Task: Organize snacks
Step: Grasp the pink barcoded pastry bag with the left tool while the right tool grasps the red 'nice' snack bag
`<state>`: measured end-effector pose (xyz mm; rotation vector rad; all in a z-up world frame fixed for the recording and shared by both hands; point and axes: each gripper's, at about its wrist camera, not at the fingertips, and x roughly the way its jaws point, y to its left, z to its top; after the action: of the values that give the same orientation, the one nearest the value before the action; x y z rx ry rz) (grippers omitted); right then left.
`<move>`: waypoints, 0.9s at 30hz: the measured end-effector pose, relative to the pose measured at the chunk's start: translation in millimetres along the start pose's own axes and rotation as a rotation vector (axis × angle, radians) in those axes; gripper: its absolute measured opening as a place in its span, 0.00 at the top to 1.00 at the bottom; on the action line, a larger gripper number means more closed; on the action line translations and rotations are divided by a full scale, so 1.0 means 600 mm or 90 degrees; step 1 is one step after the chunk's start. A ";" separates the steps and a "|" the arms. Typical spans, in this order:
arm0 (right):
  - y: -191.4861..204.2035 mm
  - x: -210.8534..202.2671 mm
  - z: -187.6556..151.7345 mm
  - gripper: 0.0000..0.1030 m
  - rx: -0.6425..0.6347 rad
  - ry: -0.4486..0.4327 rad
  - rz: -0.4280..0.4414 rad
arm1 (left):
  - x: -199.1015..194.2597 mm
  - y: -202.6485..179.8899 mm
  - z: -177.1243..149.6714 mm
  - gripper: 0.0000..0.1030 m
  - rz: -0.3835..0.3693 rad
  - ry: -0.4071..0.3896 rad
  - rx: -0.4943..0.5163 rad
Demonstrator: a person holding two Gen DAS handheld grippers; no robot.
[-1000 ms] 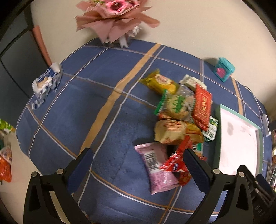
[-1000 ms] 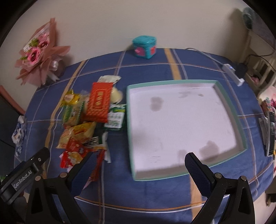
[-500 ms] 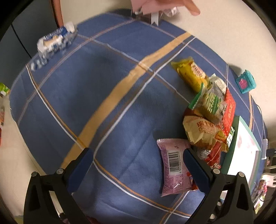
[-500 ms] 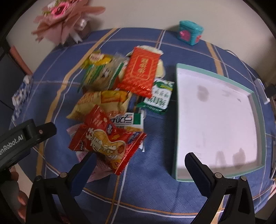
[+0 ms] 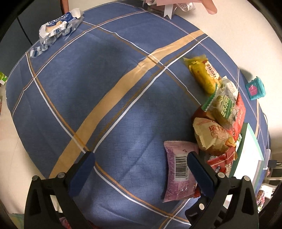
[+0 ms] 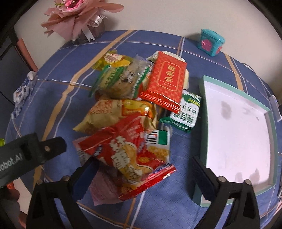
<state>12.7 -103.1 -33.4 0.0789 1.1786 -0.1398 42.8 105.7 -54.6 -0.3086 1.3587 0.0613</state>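
Teal tray (image 6: 237, 89) sits on the blue plaid tablecloth (image 5: 105, 88), to the right of the snack pile; white floor of the tray is bare apart from a few grey smudges, no packet in it. Every snack is on the cloth.

Pile, seen from the right wrist: red peanut packet (image 6: 126, 155) on top at the near end, pink barcode packet (image 5: 179, 169) under and beside it, tan roll packet (image 6: 112, 114) behind, green-edged cake packet (image 6: 123, 81), yellow packet (image 6: 112, 59) at the far end, flat red packet (image 6: 167, 79) leaning on the stack, green-white sachet (image 6: 186, 111) just beside the tray's left wall.

Right gripper (image 6: 141, 167): jaws wide apart and just been closing a little, red peanut packet between them, pads not pressing on it.

Left gripper (image 5: 141, 165): jaws wide apart, nothing gripped; its right finger (image 5: 199, 170) overlaps the pink barcode packet's edge, contact unclear.

Separate containers: teal toy box (image 6: 211, 42) at the far edge, lid shut, contents hidden. Crumpled blue-white wrapper (image 5: 58, 28) well apart at the cloth's far left. Pink bouquet (image 6: 77, 15) at the back.
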 end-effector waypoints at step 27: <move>-0.081 -0.003 -0.020 0.52 0.085 0.058 0.016 | 0.044 -0.107 -0.029 0.22 -0.053 0.060 0.100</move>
<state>-6.2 -149.6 -35.5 0.2194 1.2580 -0.1941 45.8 36.4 -71.3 -0.2382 1.4337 -0.1303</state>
